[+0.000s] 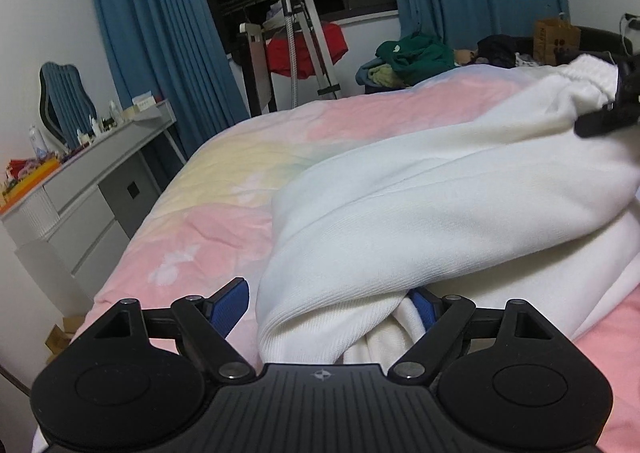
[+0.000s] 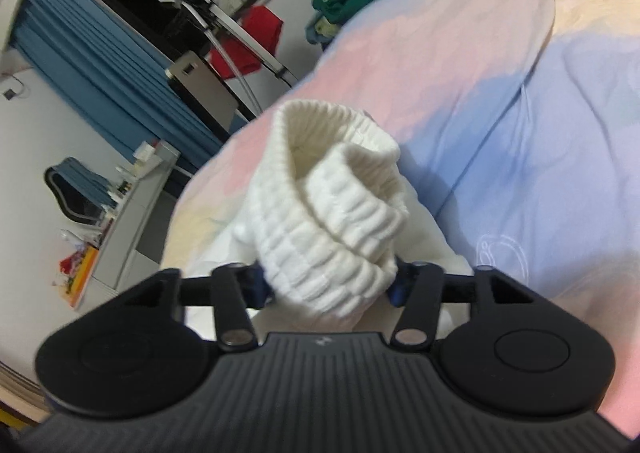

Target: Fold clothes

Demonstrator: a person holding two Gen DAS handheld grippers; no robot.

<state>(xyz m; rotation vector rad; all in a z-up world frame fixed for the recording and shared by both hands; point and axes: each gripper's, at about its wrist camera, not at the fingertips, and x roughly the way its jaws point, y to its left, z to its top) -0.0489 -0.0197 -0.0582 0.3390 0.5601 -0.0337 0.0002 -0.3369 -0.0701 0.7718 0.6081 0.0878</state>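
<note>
Left of the bed: a grey dresser (image 1: 92,189) cluttered with bottles, a mirror above it, blue curtains (image 1: 160,53) beside.
Left gripper (image 1: 328,309): jaws apart, straddling a folded ribbed edge of the white garment (image 1: 420,205); pads not pressing, as far as I can see.
Garment: lies on the bed, draped from that edge up toward the right gripper.
Right gripper (image 2: 326,279): jaws clamped on the bunched elastic cuff (image 2: 340,213).
Risk: the thick, springy cuff could slip out if pulled hard; with the left side unheld, a tug would likely drag the cloth askew.
Bed (image 1: 208,237): soft pastel quilt, wrinkled.
Beyond the bed: dark window, clothes rack, heaped green clothing (image 1: 416,53).
</note>
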